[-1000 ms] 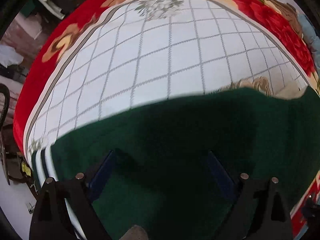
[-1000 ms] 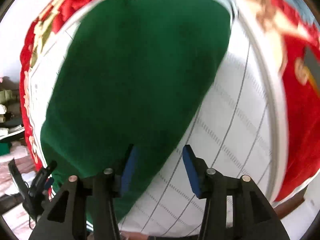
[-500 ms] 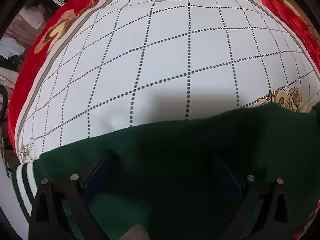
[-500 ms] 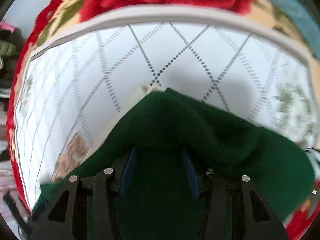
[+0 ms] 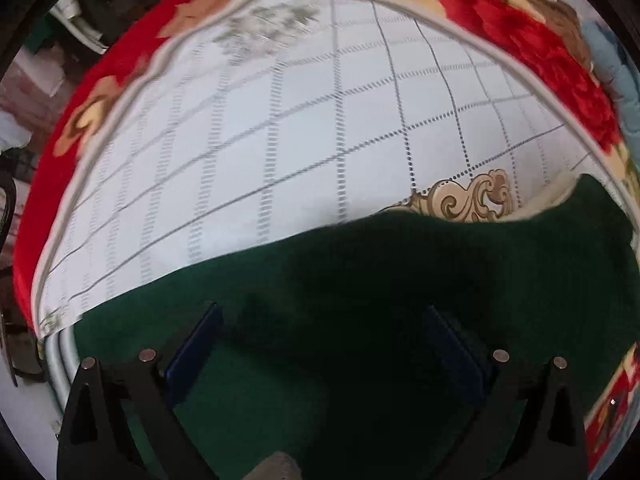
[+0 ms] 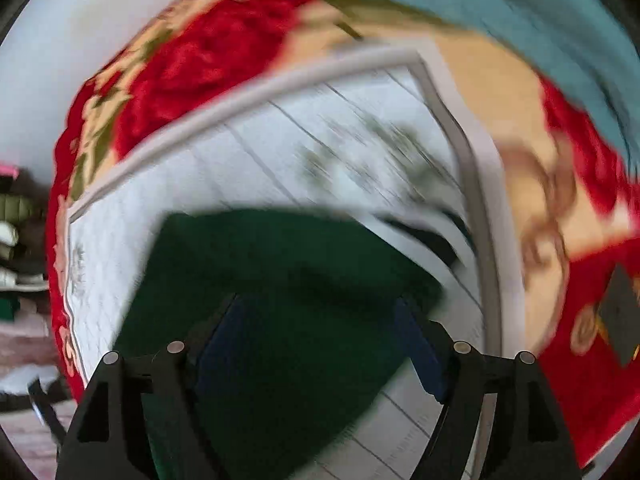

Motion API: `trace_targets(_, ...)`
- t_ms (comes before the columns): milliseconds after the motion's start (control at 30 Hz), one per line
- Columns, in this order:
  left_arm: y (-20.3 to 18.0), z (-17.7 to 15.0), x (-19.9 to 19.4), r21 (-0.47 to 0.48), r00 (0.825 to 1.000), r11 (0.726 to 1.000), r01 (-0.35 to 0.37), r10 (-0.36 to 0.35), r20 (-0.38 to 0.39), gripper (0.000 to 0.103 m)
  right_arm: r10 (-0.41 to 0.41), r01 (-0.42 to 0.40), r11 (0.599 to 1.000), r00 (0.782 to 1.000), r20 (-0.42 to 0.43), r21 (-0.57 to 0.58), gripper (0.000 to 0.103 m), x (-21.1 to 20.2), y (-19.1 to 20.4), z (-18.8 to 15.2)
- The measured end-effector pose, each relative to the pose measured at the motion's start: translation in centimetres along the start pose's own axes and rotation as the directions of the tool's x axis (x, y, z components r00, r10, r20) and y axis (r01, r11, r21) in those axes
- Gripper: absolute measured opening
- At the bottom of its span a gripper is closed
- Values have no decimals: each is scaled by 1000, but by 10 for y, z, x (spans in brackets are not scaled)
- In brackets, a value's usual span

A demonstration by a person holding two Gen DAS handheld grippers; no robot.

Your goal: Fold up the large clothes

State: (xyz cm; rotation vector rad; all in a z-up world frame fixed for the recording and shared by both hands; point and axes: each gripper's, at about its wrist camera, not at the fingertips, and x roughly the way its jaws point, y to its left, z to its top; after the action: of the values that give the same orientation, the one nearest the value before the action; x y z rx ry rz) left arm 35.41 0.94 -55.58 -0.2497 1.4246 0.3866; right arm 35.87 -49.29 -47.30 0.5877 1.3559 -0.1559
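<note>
While both pairs of jaws stand spread over dark cloth, neither is clamped on anything: the left gripper (image 5: 320,344) hangs with its blue pads as far apart as they go, and the right gripper (image 6: 320,332) has its jaws opening, with cloth below the gap and no pad pressing on it.

Under both lies the dark green knitted garment (image 5: 360,280), a thick, matt piece with a soft, slightly fuzzy face. It rests flat on the bed, covering the nearer part of the quilt. In the left wrist view its far edge runs as a fairly straight line across the quilt, then rises into a rounded hump at the right. In the right wrist view a white-and-green striped ribbed band (image 6: 420,236) shows at the garment's far corner, likely a hem or cuff, though blur keeps me from telling which.

Judging by the compact outline and straight edge, at least one fold looks made and the cloth has been let go. Further folds and some smoothing probably remain; how many layers there are I cannot tell.

Beyond the garment spreads the white quilted bed cover (image 5: 280,140), smooth, crossed by dotted grey diamond lines, with a beige scroll ornament (image 5: 476,200) beside the green edge. A plush red floral blanket (image 5: 540,52) frames it, and a pale blue cloth (image 6: 480,8) lies at the far side.
</note>
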Motion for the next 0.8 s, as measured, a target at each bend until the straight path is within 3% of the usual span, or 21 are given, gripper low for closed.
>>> trace_targets(133,-8,11,40,-21,998,1000,-5,4,-62,103,161,-152,981,985,-70,119,80,64,-44,-18)
trace_targets(167,-7,12,38,-17,999,1000,-3,2,-52,103,218,-206,966,974,-64,159,87,80,-51,-18)
trace_targets(233,-8,11,34,2,999,1000,-13,14,-34,103,302,-300,931,953,22,206,101,95,-51,-20)
trace_targets(267,-7,9,31,2,999,1000,-18,18,-26,103,304,-308,930,951,53,202,99,95,-49,-23)
trace_targets(300,-7,8,29,3,999,1000,-24,24,-23,103,313,-319,930,948,61,184,94,96,-41,-21)
trace_targets(367,-7,6,23,9,999,999,-51,52,-16,103,348,-351,924,936,52,153,31,96,-28,-18)
trace_targets(433,-11,3,11,24,997,997,-75,75,-7,103,385,-390,901,921,61,192,26,90,-29,-19)
trace_targets(533,-19,-6,-13,39,999,998,-53,52,6,103,418,-431,864,902,104,261,20,67,-45,-28)
trace_targets(633,-32,-21,-34,55,1000,998,-6,6,4,103,384,-414,863,910,159,288,16,18,-66,-53)
trace_targets(700,-52,-33,-36,79,1000,997,23,-22,-10,103,379,-412,858,911,164,307,16,3,-83,-71)
trace_targets(800,-85,-56,-30,122,998,991,46,-41,-45,103,424,-431,846,901,96,314,30,10,-121,-98)
